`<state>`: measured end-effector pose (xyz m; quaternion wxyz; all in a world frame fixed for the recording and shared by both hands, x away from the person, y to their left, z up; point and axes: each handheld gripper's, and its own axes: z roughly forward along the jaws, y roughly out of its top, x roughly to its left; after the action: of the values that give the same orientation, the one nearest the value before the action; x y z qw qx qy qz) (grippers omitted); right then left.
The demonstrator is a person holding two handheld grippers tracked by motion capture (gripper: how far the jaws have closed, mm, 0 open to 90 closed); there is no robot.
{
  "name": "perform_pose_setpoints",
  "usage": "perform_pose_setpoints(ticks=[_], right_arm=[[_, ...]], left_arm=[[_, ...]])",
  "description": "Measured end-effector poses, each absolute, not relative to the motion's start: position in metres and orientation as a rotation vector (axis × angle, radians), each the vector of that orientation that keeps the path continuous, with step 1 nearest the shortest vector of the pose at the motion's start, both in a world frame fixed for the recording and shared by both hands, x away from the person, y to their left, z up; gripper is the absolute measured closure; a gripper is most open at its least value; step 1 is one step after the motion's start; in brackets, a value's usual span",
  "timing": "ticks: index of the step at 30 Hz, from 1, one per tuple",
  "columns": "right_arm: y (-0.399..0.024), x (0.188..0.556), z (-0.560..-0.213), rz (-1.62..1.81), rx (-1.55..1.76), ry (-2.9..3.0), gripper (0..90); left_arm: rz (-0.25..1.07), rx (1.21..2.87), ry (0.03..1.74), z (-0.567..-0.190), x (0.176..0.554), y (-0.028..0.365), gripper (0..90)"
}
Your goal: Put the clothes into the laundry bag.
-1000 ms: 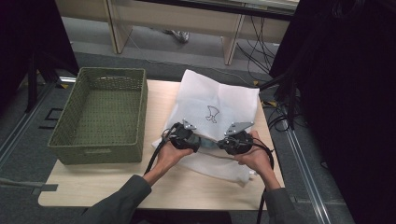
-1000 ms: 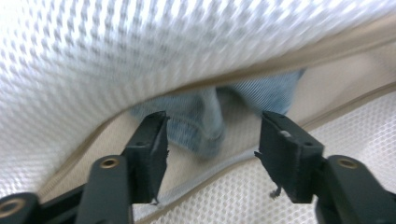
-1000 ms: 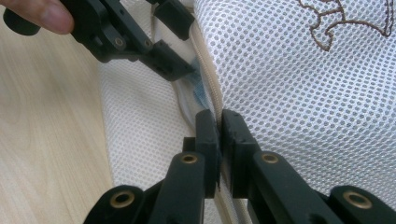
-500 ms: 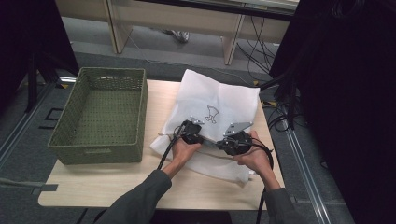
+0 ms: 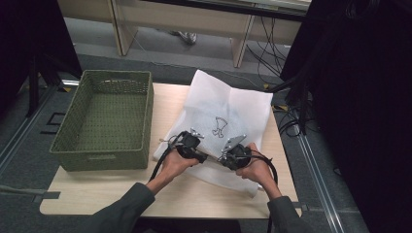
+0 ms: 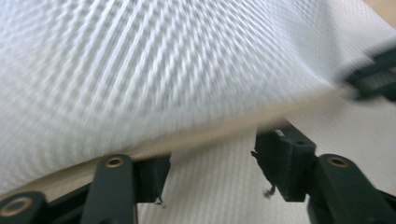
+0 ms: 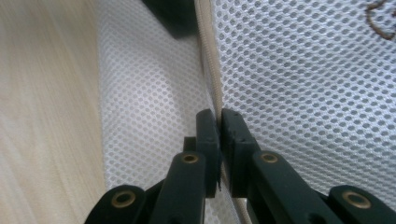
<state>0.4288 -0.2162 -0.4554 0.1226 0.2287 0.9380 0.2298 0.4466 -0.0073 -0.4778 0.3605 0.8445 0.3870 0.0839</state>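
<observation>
A white mesh bag [image 5: 228, 116] with a small dark drawing lies flat on the wooden table [image 5: 121, 189]. Along its near part runs a beige zipper band [image 7: 208, 56]. My right gripper [image 7: 219, 126] is shut on this band, the pads pressed together with the band between them; from above, the right gripper [image 5: 219, 159] points left. My left gripper [image 5: 203, 156] faces it, close by. Its jaws have just been opening: the left gripper [image 6: 212, 172] stands open over the mesh, the zipper band [image 6: 210, 133] crosses just beyond its pads, and nothing is pinched.
A green woven basket [image 5: 148, 111] stands at the table's left, next to the bag. Cables trail from both grippers towards the person. Dark equipment and floor cables lie off the table's right edge; desk legs stand beyond the far edge.
The left gripper pushed a little farther onto the bag half a second ago and has drawn back towards the near edge. The right gripper has stayed on the zipper band, sinking slightly.
</observation>
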Motion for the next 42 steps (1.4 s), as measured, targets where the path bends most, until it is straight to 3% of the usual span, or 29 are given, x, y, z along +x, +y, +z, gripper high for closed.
perform_pose_setpoints(ticks=[15, 25, 36, 41, 42], right_arm=[[-0.23, 0.434, -0.475, 0.515, 0.718, 2.757, 87.2], [-0.258, 0.438, -0.472, 0.503, 0.803, 2.695, 86.0], [-0.247, 0.419, -0.454, 0.579, 0.676, 2.607, 78.5], [-0.24, 0.418, -0.45, 0.586, 0.582, 2.587, 81.5], [-0.238, 0.417, -0.452, 0.55, 0.612, 2.589, 87.2]], left_arm=[[0.264, 2.192, 0.883, -0.461, 0.413, 0.032, 47.7], [0.224, 2.243, 0.805, -0.457, 0.388, 0.035, 40.2], [0.219, 2.268, 0.783, -0.46, 0.377, 0.048, 34.3], [0.209, 2.274, 0.779, -0.46, 0.378, 0.051, 34.1], [0.206, 2.268, 0.782, -0.46, 0.378, 0.051, 34.1]])
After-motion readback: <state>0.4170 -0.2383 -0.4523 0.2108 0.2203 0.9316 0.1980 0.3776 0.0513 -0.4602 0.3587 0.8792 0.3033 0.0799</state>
